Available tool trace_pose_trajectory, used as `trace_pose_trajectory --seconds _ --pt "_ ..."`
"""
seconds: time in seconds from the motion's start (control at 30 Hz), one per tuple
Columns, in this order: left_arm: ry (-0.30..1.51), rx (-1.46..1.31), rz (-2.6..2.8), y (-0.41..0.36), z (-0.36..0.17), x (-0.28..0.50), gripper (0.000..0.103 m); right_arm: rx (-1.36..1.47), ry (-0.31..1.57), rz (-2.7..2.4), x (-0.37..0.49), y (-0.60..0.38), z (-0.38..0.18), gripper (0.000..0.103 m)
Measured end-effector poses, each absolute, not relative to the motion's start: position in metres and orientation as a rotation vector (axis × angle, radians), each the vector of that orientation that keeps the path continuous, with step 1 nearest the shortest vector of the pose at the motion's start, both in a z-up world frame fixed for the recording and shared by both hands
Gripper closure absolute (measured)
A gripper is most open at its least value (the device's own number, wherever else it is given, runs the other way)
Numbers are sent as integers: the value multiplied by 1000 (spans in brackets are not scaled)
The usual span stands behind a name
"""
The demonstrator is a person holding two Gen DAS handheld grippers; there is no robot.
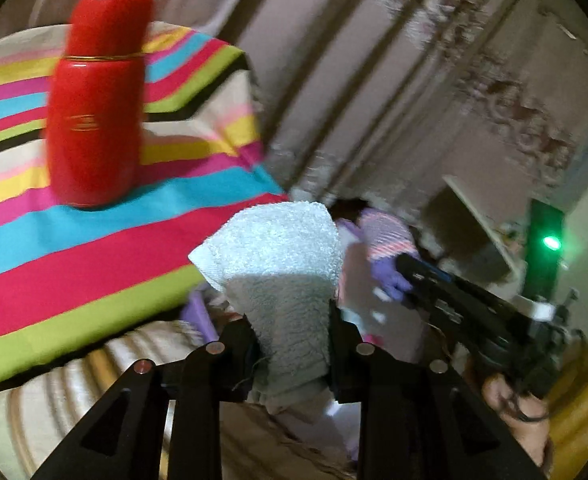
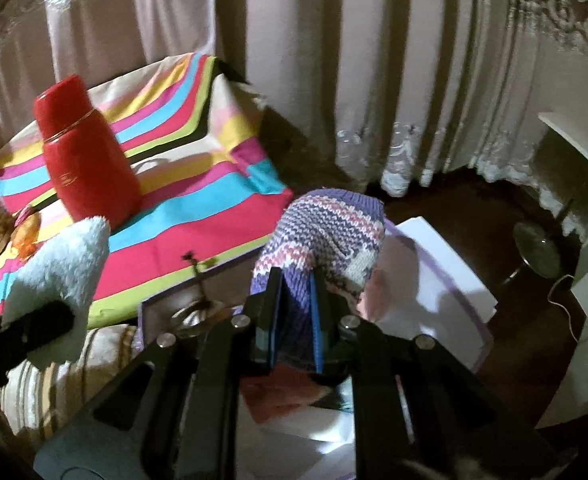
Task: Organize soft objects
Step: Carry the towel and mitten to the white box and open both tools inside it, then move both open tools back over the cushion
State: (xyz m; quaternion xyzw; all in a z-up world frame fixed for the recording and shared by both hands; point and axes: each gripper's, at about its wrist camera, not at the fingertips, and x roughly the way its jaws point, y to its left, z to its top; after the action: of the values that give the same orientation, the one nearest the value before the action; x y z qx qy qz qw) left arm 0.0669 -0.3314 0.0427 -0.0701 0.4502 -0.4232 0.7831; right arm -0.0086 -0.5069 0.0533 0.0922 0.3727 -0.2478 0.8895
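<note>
While past the striped cloth's (image 2: 197,216) edge | left gripper (image 1: 289,320) clamps towel (image 1: 277,256) | right gripper (image 2: 296,300) clamps knit (image 2: 326,224)

One tall red flask (image 2: 87,152) stands on one striped cloth (image 2: 197,216). One pale fluffy towel (image 1: 281,264), one purple knitted piece (image 2: 326,232)

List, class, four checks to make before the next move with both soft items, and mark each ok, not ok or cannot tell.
1. Left gripper holds the pale blue fluffy towel: ok.
2. Right gripper clamps the purple, pink and white knitted piece: ok.
3. Both items clear of the red glossy flask on the striped cloth: ok.
4. White box with purple trim below has room: cannot tell.
</note>
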Motion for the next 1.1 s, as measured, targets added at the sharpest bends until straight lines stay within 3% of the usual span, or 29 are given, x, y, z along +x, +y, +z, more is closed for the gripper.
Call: trace_pose_trajectory --seconds 0.1,0.2,0.37,0.6,1.1 --pt "985 -135 -974 -342 41 61 46 190 780 -553 -12 -512 54 82" --pt "980 -121 -985 -344 42 58 45 191 780 -551 -12 -512 55 79" --pt "978 -145 -958 -332 44 60 45 194 778 -539 -12 -509 55 57" --pt "945 -186 -882 -306 48 80 45 164 783 -480 -4 -487 58 50" --pt "872 -222 -609 -205 56 142 45 76 819 -255 28 -413 62 48"
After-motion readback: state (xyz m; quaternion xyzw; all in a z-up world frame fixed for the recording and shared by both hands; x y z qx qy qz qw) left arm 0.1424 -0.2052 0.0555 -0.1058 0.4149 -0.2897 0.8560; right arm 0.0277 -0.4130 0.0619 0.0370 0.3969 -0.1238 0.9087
